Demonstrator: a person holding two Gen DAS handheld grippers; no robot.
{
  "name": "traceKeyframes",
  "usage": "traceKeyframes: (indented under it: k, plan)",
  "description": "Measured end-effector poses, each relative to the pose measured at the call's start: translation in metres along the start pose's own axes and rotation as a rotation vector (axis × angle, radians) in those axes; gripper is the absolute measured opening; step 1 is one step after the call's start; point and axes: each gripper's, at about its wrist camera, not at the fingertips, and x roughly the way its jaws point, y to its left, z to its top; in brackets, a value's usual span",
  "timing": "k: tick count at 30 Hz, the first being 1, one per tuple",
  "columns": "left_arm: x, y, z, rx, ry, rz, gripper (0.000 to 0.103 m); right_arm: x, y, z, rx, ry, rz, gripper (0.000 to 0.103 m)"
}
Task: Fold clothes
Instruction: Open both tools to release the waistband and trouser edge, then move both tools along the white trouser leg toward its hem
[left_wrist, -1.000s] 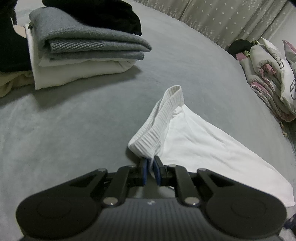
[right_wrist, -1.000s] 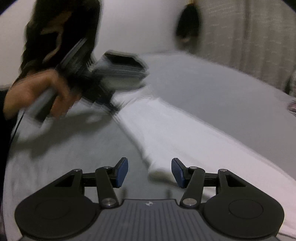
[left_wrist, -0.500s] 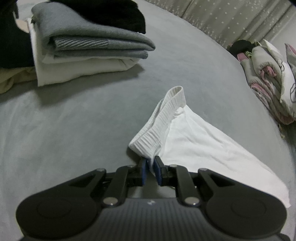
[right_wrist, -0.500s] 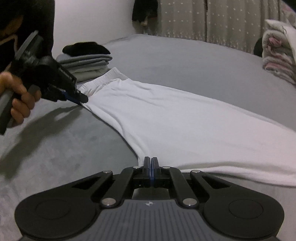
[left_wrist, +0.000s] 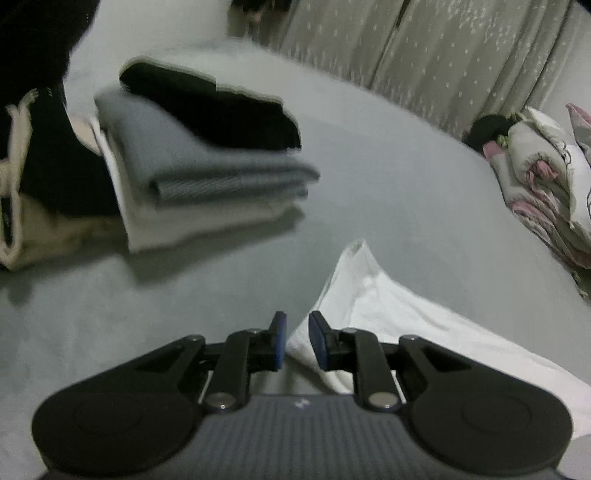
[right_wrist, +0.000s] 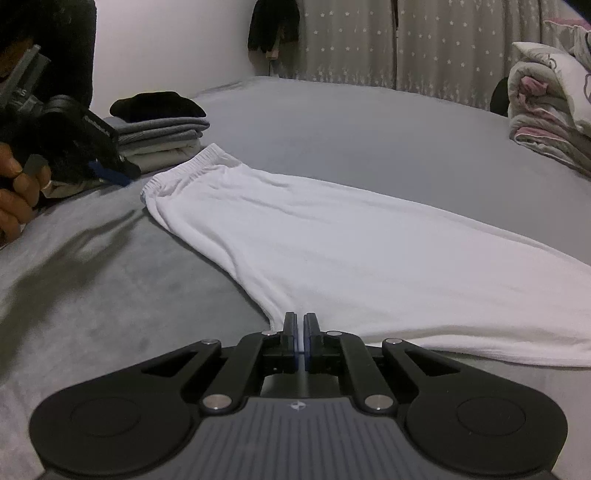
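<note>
The white trousers (right_wrist: 332, 243) lie flat on the grey bed (right_wrist: 369, 125), running from the elastic waistband (right_wrist: 184, 168) at centre left of the right wrist view down to the lower right of the frame. The right gripper (right_wrist: 300, 341), at bottom centre, has its fingers pressed together on the near edge of the cloth, at the crotch bend. In the left wrist view the left gripper (left_wrist: 296, 341) sits at bottom centre with its blue pads (left_wrist: 317, 339) parted; the corner of the waistband (left_wrist: 351, 266) lies just ahead of them, and this blurred view does not show whether they touch it. In the right wrist view that gripper hangs above the bed at centre left, apart from the waistband, held by a hand (right_wrist: 16, 188). A stack of folded clothes (left_wrist: 199, 162) sits in the upper left of the left view, and rolled bedding (left_wrist: 546, 177) at the right edge.
</note>
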Motion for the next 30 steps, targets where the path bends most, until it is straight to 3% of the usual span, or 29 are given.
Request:
traceKeyframes:
  k: [3,6,8,12,17,25,30]
  plan:
    - [0.001,-0.026,-0.007,0.102,-0.039,-0.051,0.024,0.0,-0.002,0.001,0.001,-0.008,0.005,0.006]
    - [0.02,-0.049,-0.021,0.157,0.026,-0.106,0.025,-0.003,-0.004,0.004,-0.007,-0.024,0.011,0.006]
    - [0.038,-0.053,-0.03,0.162,0.097,-0.096,0.025,-0.009,-0.016,0.01,0.019,-0.065,0.003,0.009]
    - [0.048,-0.056,-0.038,0.21,0.105,-0.041,0.023,-0.009,-0.063,0.004,0.066,-0.058,-0.066,0.015]
    - [0.045,-0.059,-0.042,0.246,0.094,-0.019,0.024,-0.01,-0.122,-0.003,0.127,-0.05,-0.152,0.016]
    - [0.043,-0.062,-0.045,0.279,0.083,-0.002,0.024,-0.067,-0.276,-0.037,0.328,-0.011,-0.406,0.019]
    - [0.043,-0.065,-0.046,0.292,0.076,0.005,0.024,-0.104,-0.338,-0.071,0.527,-0.089,-0.542,0.017]
